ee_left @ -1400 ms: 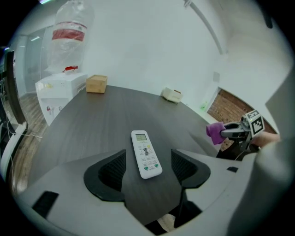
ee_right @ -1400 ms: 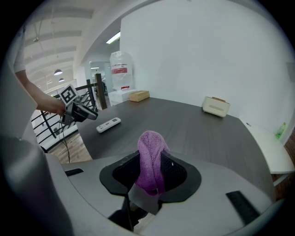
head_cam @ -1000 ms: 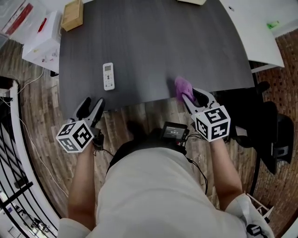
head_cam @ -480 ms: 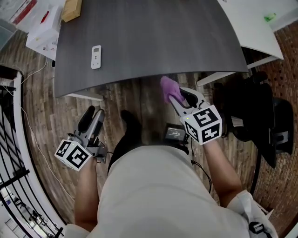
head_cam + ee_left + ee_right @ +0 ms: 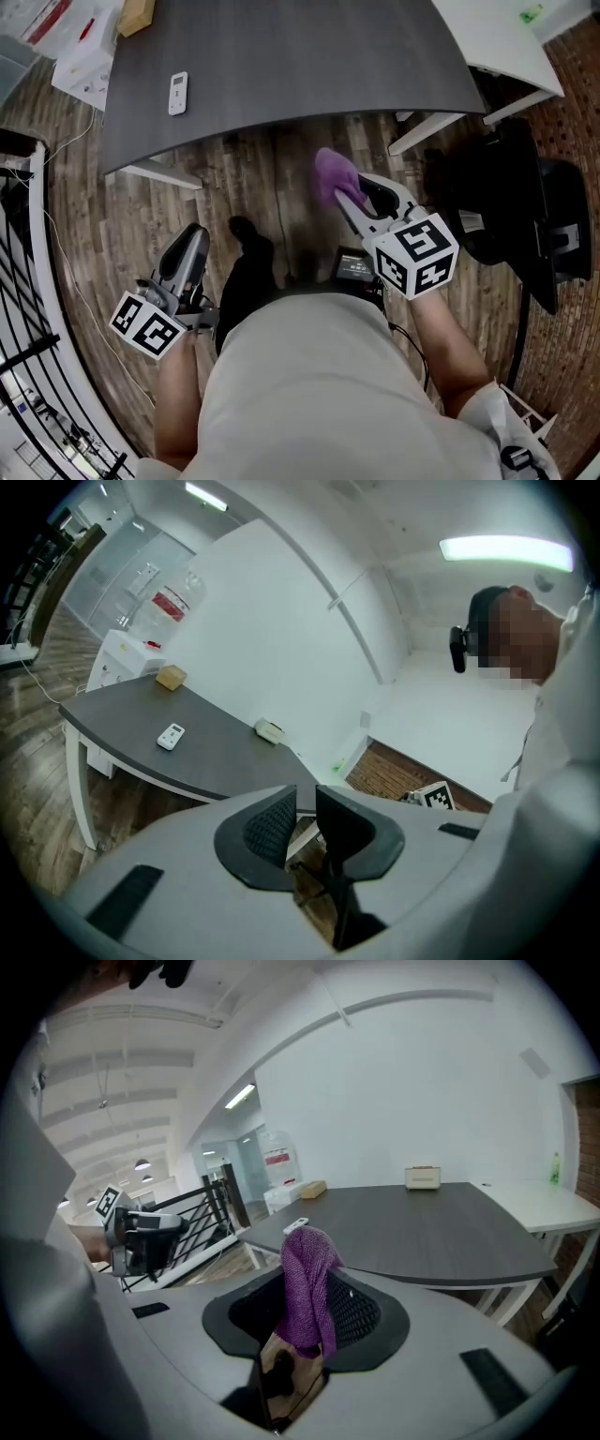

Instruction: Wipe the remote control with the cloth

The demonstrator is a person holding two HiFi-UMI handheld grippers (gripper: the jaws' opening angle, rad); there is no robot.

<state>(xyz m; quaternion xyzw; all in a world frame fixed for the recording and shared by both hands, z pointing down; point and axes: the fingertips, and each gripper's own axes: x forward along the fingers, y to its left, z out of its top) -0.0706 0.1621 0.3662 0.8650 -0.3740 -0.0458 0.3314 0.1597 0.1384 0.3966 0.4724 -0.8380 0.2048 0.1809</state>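
Observation:
The white remote control (image 5: 178, 93) lies on the dark grey table (image 5: 300, 56) near its left end; it also shows small in the left gripper view (image 5: 171, 736) and the right gripper view (image 5: 296, 1225). Both grippers hang over the wooden floor, well short of the table. My right gripper (image 5: 345, 202) is shut on a purple cloth (image 5: 330, 173), which stands bunched up between its jaws (image 5: 305, 1274). My left gripper (image 5: 190, 242) is low at the left, its jaws (image 5: 307, 803) shut with nothing between them.
A cardboard box (image 5: 136, 14) and a white box (image 5: 80, 61) sit at the table's far left. A white table (image 5: 497, 37) adjoins on the right, with a black chair (image 5: 530, 187) below it. A black railing (image 5: 19, 281) runs along the left.
The view has pulled back from the table, so both grippers now hang over the floor. The left jaws have gone from wide open to shut. The cloth stays in the right gripper.

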